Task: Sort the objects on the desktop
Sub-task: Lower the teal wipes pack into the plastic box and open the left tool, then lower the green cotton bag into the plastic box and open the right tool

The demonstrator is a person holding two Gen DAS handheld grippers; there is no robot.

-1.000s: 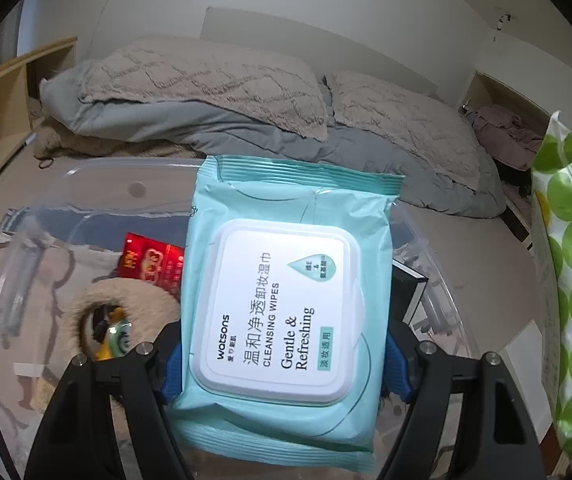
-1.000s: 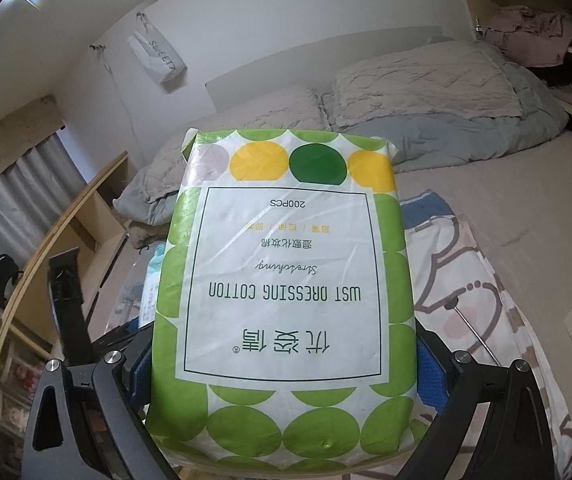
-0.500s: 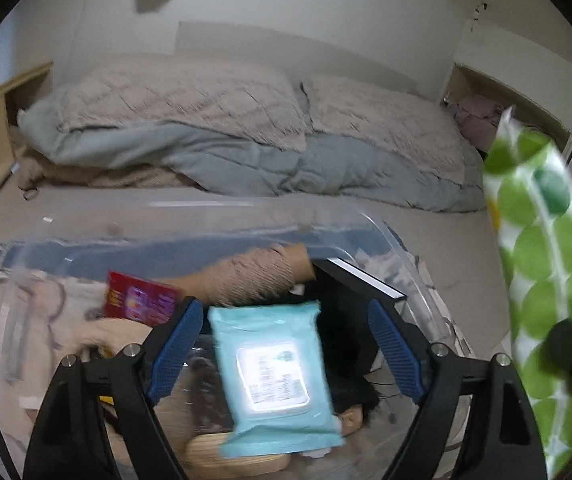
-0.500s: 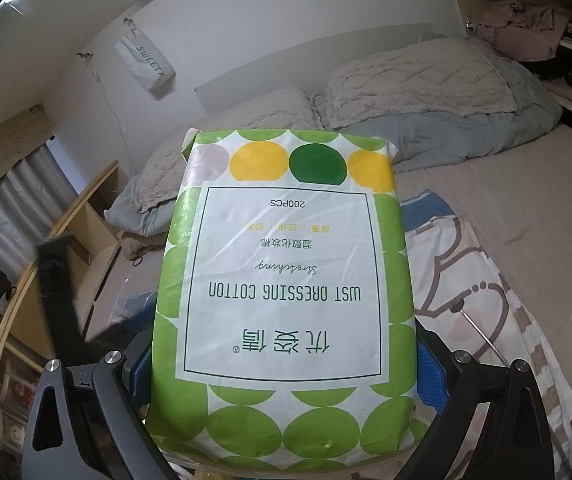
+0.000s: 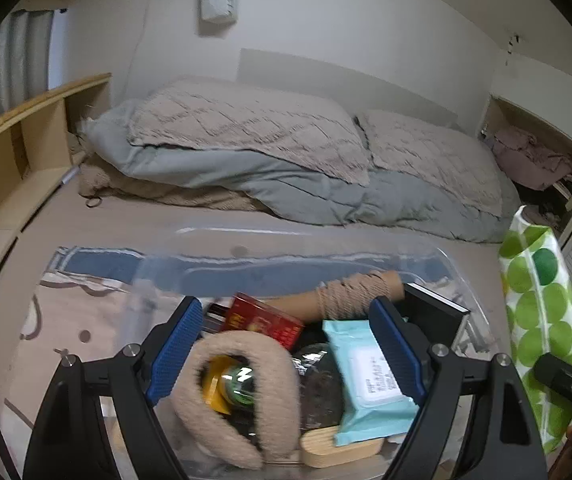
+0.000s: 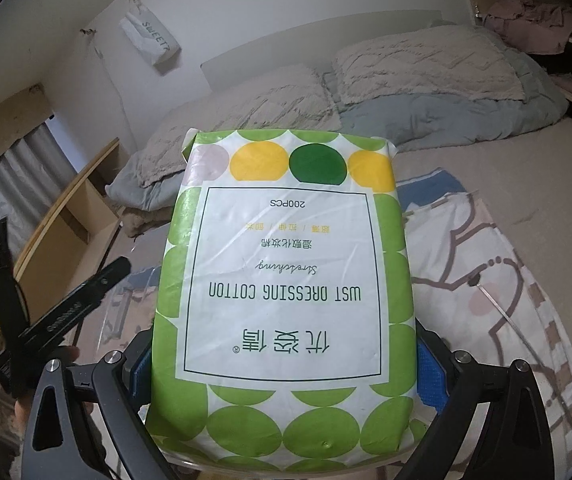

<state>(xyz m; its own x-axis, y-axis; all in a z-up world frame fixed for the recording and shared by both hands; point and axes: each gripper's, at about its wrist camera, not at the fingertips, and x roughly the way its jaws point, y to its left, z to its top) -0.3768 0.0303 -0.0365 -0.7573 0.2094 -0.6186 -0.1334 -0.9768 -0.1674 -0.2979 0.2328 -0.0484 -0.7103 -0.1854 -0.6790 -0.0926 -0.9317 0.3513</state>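
My left gripper (image 5: 286, 344) is open above a clear plastic bin (image 5: 242, 233), with nothing between its blue pads (image 5: 176, 344). In the bin lies the teal pack of cleansing wipes (image 5: 369, 384), beside a red box (image 5: 262, 322), a beige fuzzy headband (image 5: 242, 392), a spool of twine (image 5: 349, 296) and a wooden piece (image 5: 341, 446). My right gripper (image 6: 286, 372) is shut on a green-dotted pack of dressing cotton (image 6: 286, 280), which fills its view. That cotton pack (image 5: 537, 320) also shows at the right edge of the left wrist view.
The bin rests on a patterned blanket (image 6: 485, 280) spread over a bed. Pillows (image 5: 246, 120) and a grey duvet (image 5: 305, 192) lie at the far end. A wooden shelf (image 5: 14, 144) runs along the left, and an alcove with clothes (image 5: 533, 156) is at the right.
My left gripper opened and let go of the wipes pack, which dropped into the bin; the gripper then drew back and up. The right gripper keeps hold of the cotton pack.
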